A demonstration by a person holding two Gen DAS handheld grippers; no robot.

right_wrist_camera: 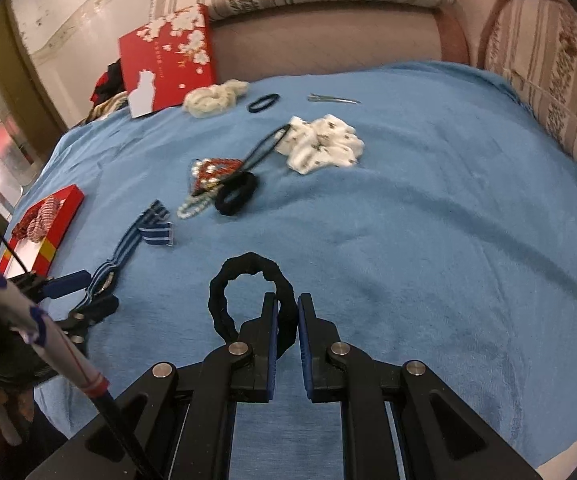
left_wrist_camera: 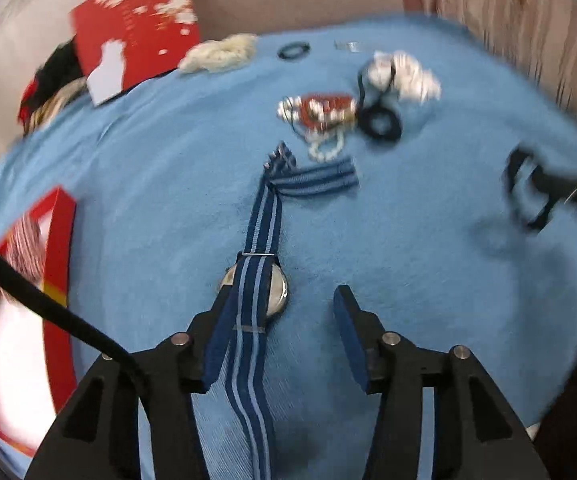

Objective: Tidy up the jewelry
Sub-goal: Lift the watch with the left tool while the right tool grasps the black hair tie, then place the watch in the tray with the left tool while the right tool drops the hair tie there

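My left gripper (left_wrist_camera: 284, 300) is open around a watch (left_wrist_camera: 276, 288) with a blue striped strap (left_wrist_camera: 266, 216) that lies on the blue blanket (left_wrist_camera: 408, 240). The strap runs between the two fingers. My right gripper (right_wrist_camera: 286, 306) is shut on a black fabric hair ring (right_wrist_camera: 244, 268) and holds it just above the blanket (right_wrist_camera: 428, 240). The left gripper (right_wrist_camera: 84, 292) also shows at the left of the right wrist view, over the watch (right_wrist_camera: 106, 280).
An open red box (right_wrist_camera: 54, 220) holding a red-and-white item sits at the left edge. A pile of pearl and red bead jewelry (right_wrist_camera: 208, 184), a black scrunchie (right_wrist_camera: 236, 194), a white patterned scrunchie (right_wrist_camera: 320, 146), a cream scrunchie (right_wrist_camera: 212, 98), a thin black band (right_wrist_camera: 263, 103), a metal clip (right_wrist_camera: 332, 99) and a red box lid (right_wrist_camera: 168, 60) lie farther back.
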